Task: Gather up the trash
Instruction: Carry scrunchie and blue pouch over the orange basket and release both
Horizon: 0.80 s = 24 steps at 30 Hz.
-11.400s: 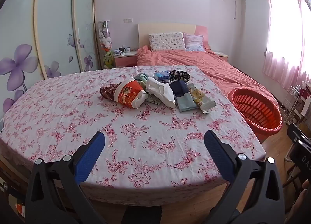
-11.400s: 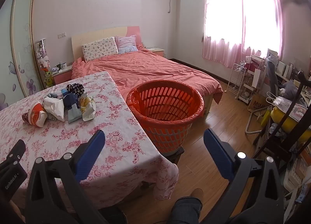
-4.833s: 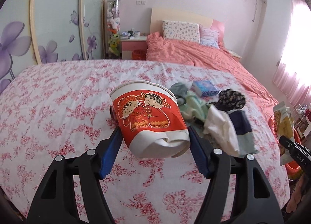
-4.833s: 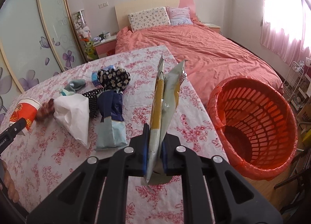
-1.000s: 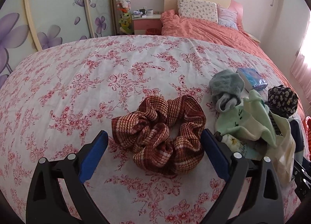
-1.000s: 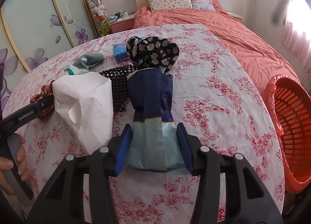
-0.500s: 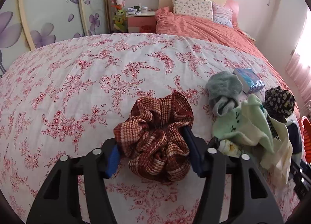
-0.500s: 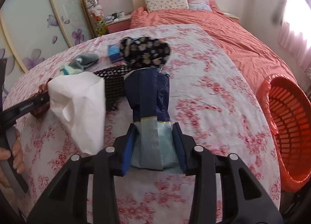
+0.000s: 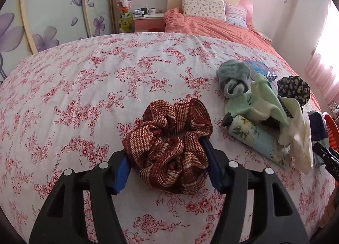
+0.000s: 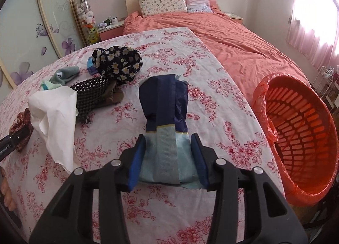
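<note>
While it lies flat, wrapper point(image 10: 164, 125) navy above, pale blue below; creased

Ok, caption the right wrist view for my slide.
Right gripper straddling a blue packet beside the orange basket.

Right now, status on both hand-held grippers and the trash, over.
Left hand-held gripper opening, pads against brown scrunchie. Right hand-held gripper opening, blue packet between pads. Orange basket beside table, path unobstructed.
</note>
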{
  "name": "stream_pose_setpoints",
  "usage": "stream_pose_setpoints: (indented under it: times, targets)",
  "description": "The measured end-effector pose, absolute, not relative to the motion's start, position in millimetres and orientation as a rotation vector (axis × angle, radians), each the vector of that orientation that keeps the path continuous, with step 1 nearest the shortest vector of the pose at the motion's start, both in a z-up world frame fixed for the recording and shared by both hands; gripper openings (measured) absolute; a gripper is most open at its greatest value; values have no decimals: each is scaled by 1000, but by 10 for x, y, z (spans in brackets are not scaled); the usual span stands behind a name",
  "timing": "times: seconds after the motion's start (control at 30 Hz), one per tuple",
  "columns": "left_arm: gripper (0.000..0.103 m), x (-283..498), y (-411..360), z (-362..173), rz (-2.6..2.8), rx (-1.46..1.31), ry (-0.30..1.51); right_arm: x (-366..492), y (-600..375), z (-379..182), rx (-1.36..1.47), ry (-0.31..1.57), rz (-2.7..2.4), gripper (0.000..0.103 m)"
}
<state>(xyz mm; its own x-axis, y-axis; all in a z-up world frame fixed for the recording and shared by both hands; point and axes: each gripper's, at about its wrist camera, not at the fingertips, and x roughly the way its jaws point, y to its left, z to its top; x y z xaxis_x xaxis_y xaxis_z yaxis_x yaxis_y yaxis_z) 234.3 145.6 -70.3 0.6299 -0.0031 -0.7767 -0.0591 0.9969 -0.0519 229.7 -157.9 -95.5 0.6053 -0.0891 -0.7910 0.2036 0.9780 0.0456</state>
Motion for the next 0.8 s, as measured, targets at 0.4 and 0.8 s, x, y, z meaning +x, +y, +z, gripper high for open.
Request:
stream_pose_setpoints:
  times: [0.4,0.8]
  targets:
    - [68,2359,1433,-725,56,-51,900,2284,-1611,-963,157,904,-147,50]
    - [70,2363,1451,-726,59,-54,901,2277,-1616,-960,175,900,-135,51]
